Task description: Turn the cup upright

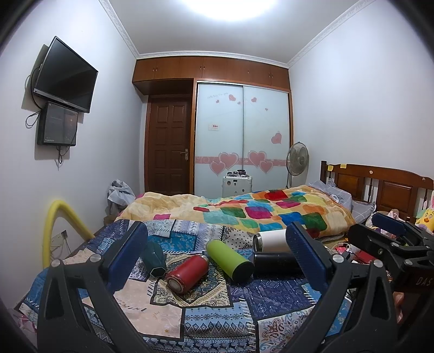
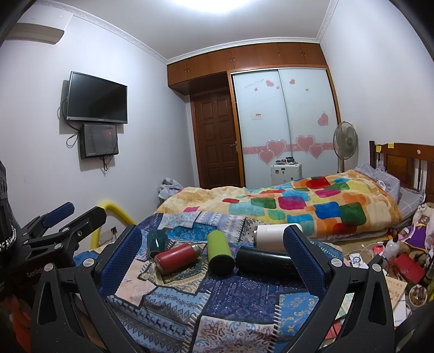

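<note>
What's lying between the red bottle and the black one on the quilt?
The green bottle lies on its side between the red bottle and the black bottle; both wrist views show it, above the patchwork quilt.

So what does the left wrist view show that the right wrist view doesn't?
Only the left wrist view shows the yellow plush toy and the right gripper. Only the right wrist view shows the air conditioner and the left gripper. Both show five cups lying down: teal, red, green, black, white.
</note>
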A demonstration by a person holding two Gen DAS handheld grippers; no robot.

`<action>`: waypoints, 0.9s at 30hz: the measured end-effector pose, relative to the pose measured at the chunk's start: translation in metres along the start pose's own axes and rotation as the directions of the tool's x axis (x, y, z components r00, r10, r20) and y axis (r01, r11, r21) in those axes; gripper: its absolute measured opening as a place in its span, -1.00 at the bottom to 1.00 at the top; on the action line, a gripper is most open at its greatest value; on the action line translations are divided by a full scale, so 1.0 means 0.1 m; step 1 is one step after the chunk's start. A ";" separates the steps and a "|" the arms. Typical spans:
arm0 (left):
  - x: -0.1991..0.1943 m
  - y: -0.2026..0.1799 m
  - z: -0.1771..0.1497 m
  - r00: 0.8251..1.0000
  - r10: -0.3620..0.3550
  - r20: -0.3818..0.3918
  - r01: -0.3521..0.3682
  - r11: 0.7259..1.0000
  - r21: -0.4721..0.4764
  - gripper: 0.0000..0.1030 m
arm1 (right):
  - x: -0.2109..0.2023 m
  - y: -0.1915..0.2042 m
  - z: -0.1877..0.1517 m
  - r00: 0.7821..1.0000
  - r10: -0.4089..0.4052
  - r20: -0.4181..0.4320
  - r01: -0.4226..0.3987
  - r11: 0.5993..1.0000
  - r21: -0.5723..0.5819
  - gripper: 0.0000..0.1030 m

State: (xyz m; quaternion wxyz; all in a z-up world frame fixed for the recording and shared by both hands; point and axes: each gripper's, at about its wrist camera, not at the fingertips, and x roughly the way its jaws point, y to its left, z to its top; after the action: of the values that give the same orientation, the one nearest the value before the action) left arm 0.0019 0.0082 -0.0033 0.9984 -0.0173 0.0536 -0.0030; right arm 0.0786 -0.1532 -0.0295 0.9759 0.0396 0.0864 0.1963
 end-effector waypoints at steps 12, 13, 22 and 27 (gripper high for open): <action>-0.01 -0.01 0.00 1.000 -0.003 0.003 0.003 1.000 0.002 1.00 | 0.01 0.00 -0.02 1.000 0.002 0.002 -0.002 1.000 -0.002 1.00; -0.01 -0.01 0.00 1.000 -0.002 0.003 0.002 1.000 0.002 1.00 | 0.01 0.00 -0.01 1.000 0.002 0.003 -0.002 1.000 -0.003 1.00; -0.03 -0.02 0.01 1.000 -0.003 0.006 0.003 1.000 0.004 1.00 | 0.00 0.01 0.00 1.000 0.001 0.003 -0.001 1.000 -0.005 1.00; -0.04 -0.04 0.03 1.000 -0.003 0.009 0.003 1.000 0.010 1.00 | -0.01 0.01 0.01 1.000 0.002 0.004 -0.002 1.000 -0.005 1.00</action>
State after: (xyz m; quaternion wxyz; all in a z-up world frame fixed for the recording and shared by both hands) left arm -0.0020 0.0045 0.0003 0.9987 -0.0124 0.0489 -0.0047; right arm 0.0771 -0.1530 -0.0280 0.9760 0.0375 0.0840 0.1973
